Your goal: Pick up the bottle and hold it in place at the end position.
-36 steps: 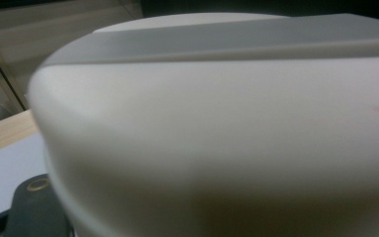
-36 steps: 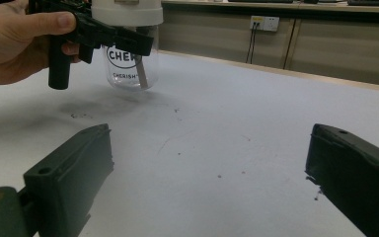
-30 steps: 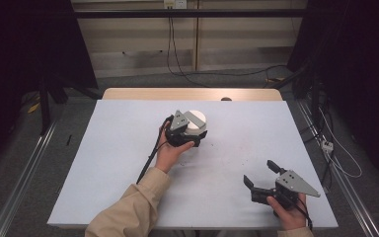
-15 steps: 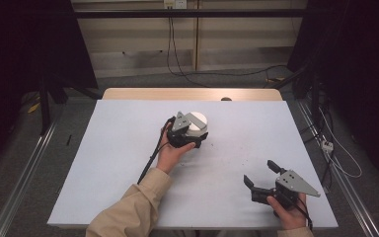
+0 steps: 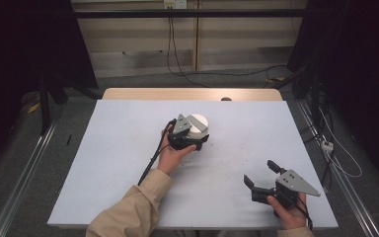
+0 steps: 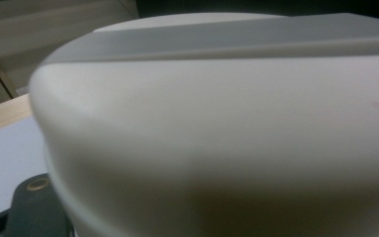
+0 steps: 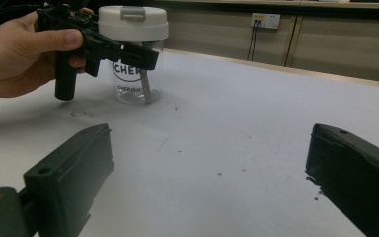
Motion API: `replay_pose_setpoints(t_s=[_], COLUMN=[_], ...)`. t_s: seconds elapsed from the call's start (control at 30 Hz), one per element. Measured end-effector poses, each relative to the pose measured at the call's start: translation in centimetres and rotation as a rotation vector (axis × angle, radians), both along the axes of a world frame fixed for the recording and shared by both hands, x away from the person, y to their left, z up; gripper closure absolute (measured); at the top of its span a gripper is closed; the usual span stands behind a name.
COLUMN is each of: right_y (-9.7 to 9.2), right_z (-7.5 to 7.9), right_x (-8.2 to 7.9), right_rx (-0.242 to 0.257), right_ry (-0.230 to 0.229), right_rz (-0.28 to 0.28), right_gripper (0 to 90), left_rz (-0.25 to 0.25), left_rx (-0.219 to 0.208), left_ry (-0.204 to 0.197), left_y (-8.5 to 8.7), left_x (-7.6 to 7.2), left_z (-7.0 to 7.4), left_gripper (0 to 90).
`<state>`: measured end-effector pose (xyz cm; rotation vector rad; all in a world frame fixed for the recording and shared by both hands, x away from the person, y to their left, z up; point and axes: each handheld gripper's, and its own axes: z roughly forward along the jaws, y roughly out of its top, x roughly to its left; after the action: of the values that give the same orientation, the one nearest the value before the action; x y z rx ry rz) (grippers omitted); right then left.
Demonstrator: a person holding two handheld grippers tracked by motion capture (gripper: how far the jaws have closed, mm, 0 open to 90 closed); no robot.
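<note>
In the right gripper view the left gripper [image 7: 109,53] is seen at the clear plastic jar [image 7: 131,81], its black jaws drawn in just under the white lid [image 7: 133,22] at the jar's upper wall; a clenched grasp on the jar is judged, though the pads' contact itself is hidden behind the jaw. In the left gripper view the white lid [image 6: 217,123] lies directly ahead of the fingers, very near and blurred, with a grey tab [image 6: 227,42] across its top. In the high view the left gripper [image 5: 190,140] sits over the jar near the middle of the white table [image 5: 128,173], while the right gripper [image 5: 261,177] rests well apart toward the near right corner, its jaws spread wide with nothing between them. For the step in hand, the jar is best kept upright and pressed steadily at the shoulder below the lid, so that it is not tipped or allowed to slide; the free gripper would be brought level to the lid before any twist is tried. On the jar's wall black print can be read in part as "CHE", with a smaller line beneath that looks like "CHERISH"; the rest is covered by the jaw.
</note>
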<state>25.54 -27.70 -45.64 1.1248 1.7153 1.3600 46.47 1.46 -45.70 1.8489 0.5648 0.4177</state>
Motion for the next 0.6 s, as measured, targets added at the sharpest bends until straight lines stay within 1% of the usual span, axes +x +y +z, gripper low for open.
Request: replay_pose_setpoints(t_s=[0.03,0.13,0.2,0.27,0.33,0.4,0.5,0.53,0.6], right_y=[0.04,0.1,0.08,0.06,0.05,-0.04,-0.26,-0.34,-0.43], right_z=[0.0,-0.06,-0.07,-0.02,0.04,0.14,0.34,0.39,0.43], right_x=[0.02,0.13,0.19,0.22,0.18,0.11,-0.02,-0.06,-0.04], right_rx=[0.0,-0.002,-0.001,-0.001,0.002,-0.003,0.008,0.005,0.019], right_ry=[-0.002,0.002,0.008,0.01,0.015,0.02,0.019,0.024,0.036], right_rz=[0.002,0.001,0.0,0.005,0.004,0.0,-0.017,-0.019,-0.019], right_gripper=[3.5,3.5,3.4,3.2,3.1,3.1,3.0,3.0,3.0], left_rz=[-0.007,-0.001,0.001,-0.006,-0.003,0.001,0.001,0.003,-0.001], left_rx=[0.001,-0.009,-0.026,-0.03,-0.021,-0.021,-0.026,-0.024,-0.017], left_ry=[-0.002,0.006,-0.003,-0.005,-0.013,-0.012,-0.001,-0.004,-0.01], left_y=[0.12,0.39,0.58,0.54,0.53,0.5,0.58,0.54,0.5], left_x=[-0.01,-0.2,-0.34,-0.42,-0.48,-0.5,-0.35,-0.38,-0.41], left_z=[-0.06,-0.23,-0.46,-0.49,-0.49,-0.5,-0.51,-0.51,-0.51], left_gripper=[18.3,18.3,18.4,18.4,18.4,18.4,18.4,18.5,18.4])
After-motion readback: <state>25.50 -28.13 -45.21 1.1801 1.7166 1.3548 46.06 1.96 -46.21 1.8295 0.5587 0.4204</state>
